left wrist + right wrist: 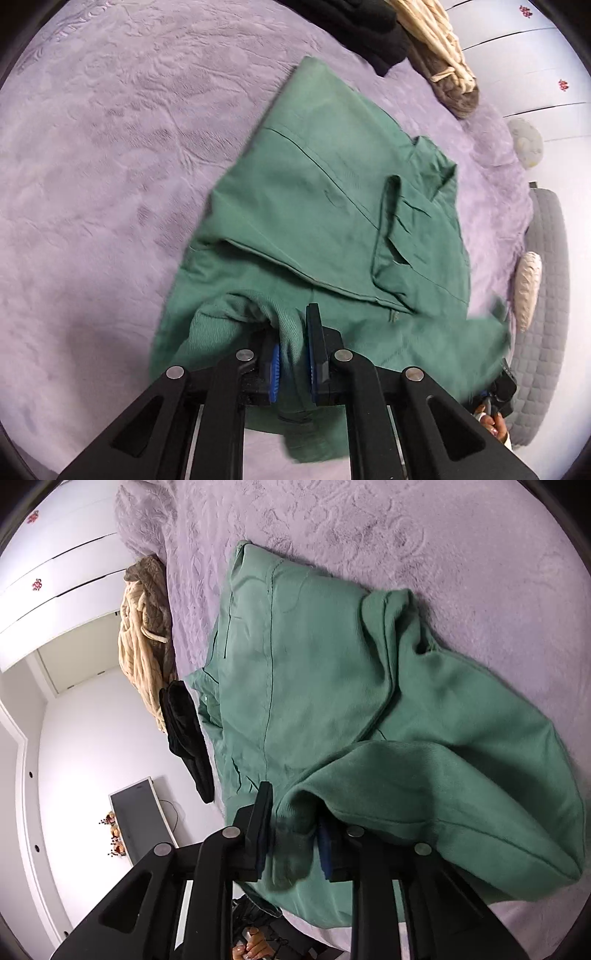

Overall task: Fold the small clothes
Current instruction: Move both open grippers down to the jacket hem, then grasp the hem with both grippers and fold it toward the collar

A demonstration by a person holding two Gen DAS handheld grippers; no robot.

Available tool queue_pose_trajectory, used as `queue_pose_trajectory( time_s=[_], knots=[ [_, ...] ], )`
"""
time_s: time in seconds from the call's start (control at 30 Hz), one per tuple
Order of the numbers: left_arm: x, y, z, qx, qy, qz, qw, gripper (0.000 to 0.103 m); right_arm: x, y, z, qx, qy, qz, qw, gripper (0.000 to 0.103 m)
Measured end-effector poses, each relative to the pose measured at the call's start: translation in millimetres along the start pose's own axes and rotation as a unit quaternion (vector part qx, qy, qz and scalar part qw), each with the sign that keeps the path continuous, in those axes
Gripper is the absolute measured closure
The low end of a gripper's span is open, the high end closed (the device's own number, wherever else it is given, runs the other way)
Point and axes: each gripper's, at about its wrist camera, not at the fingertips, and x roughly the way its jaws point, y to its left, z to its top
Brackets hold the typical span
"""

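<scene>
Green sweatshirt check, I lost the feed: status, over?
Left gripper and right gripper each shut on the green cotton sweatshirt, part-folded on the lilac plush bedspread. Black garment beside it, clear.

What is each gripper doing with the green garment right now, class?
Left gripper: closed on a ribbed edge of the green garment.
Right gripper: closed on a bunched fold of the same garment.

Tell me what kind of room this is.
Most likely a bedroom: a lilac embossed plush bedspread under the green sweatshirt, white wardrobe doors, and a flat dark screen on a stand.
</scene>
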Motion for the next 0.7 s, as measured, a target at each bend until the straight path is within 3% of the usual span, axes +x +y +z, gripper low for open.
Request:
queue_pose_trajectory(
  time_s=[0.03, 0.1, 0.2, 0.23, 0.27, 0.3, 0.33, 0.43, 0.53, 0.7],
  knots=[
    [-3, 3, 1, -0.003, 0.002, -0.002, 1.0, 0.079, -3, 6, 2, -0.01, 0.0, -0.007, 1.0, 0.053],
    [-9, 9, 2, -0.003, -0.001, 0.001, 1.0, 0.078, -9, 22, 3, -0.043, -0.004, -0.027, 0.999, 0.031],
    [-28, 1, 3, 0.024, -0.027, 0.049, 0.9982, 0.078, -18, 52, 2, -0.119, -0.012, -0.079, 0.99, 0.031],
    [-37, -1, 3, 0.037, -0.037, 0.06, 0.9968, 0.068, -23, 59, -2, -0.145, -0.016, -0.103, 0.984, 0.031],
    [-44, -4, 2, 0.051, -0.047, 0.071, 0.995, 0.051, -27, 67, -7, -0.175, -0.018, -0.131, 0.976, 0.031],
    [-52, -7, 0, 0.068, -0.065, 0.088, 0.9917, 0.015, -25, 76, -10, -0.206, -0.021, -0.162, 0.965, 0.031],
    [-57, -13, -2, 0.088, -0.083, 0.101, 0.9875, 0.006, -24, 83, -15, -0.242, -0.023, -0.196, 0.95, 0.03],
    [-56, -35, -11, 0.172, -0.103, 0.151, 0.968, 0.006, -8, 95, -28, -0.324, -0.019, -0.268, 0.907, 0.028],
    [-31, -58, -19, 0.239, -0.089, 0.178, 0.9505, 0.006, 9, 100, -38, -0.384, -0.013, -0.315, 0.867, 0.027],
    [17, -81, -13, 0.284, -0.059, 0.184, 0.9392, 0.006, 40, 96, -40, -0.455, 0.013, -0.378, 0.806, 0.023]
  ],
)
